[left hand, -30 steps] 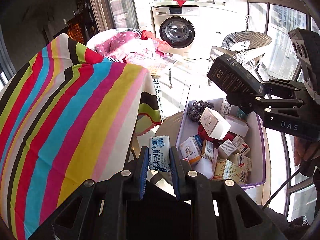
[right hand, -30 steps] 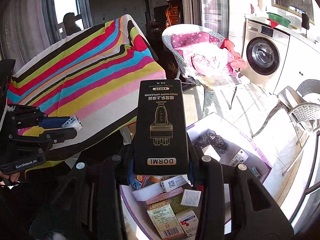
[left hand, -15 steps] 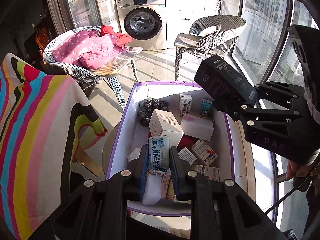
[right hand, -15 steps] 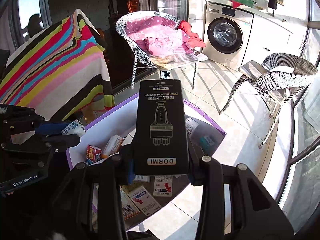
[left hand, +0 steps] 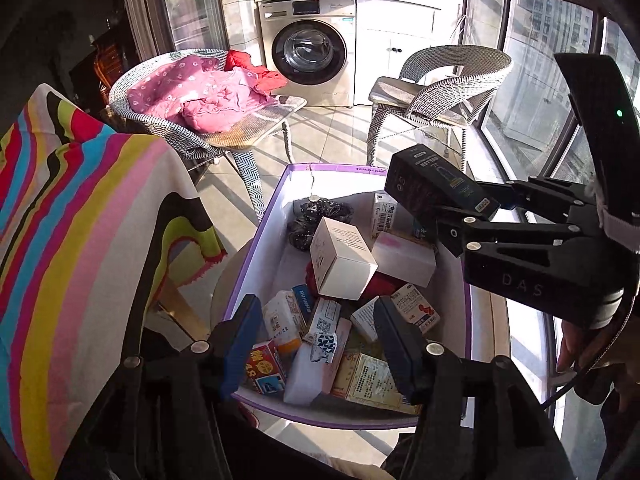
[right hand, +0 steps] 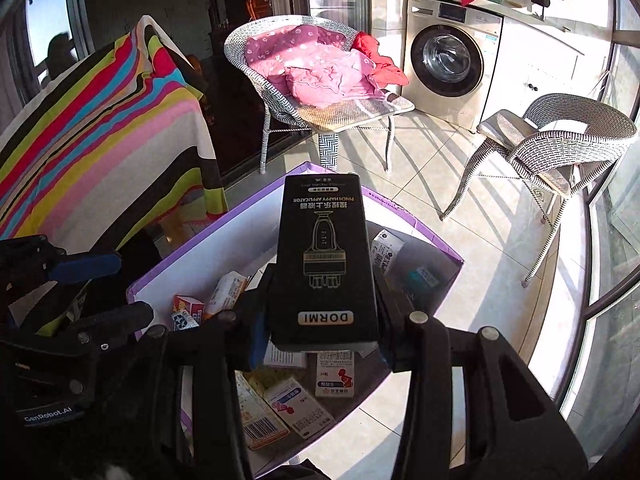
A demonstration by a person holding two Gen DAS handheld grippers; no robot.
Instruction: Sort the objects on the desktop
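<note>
Jaws of the left gripper (left hand: 316, 344) are opening wide with nothing pressed between them; just below and ahead of its tips a small blue-and-white packet (left hand: 323, 347) lies on the pile inside the purple-rimmed white box (left hand: 256, 248). To its right, the right gripper (right hand: 318, 316) hovers over that box, jaws opening, the black DORMI carton (right hand: 324, 264) between its fingers, pointing forward; whether the pads touch it I cannot tell.

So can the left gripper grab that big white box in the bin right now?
Probably yes. The left gripper, jaws opening and empty, hangs over the bin, and the white box lies on top, uncovered. The right gripper sits off to the side.
</note>
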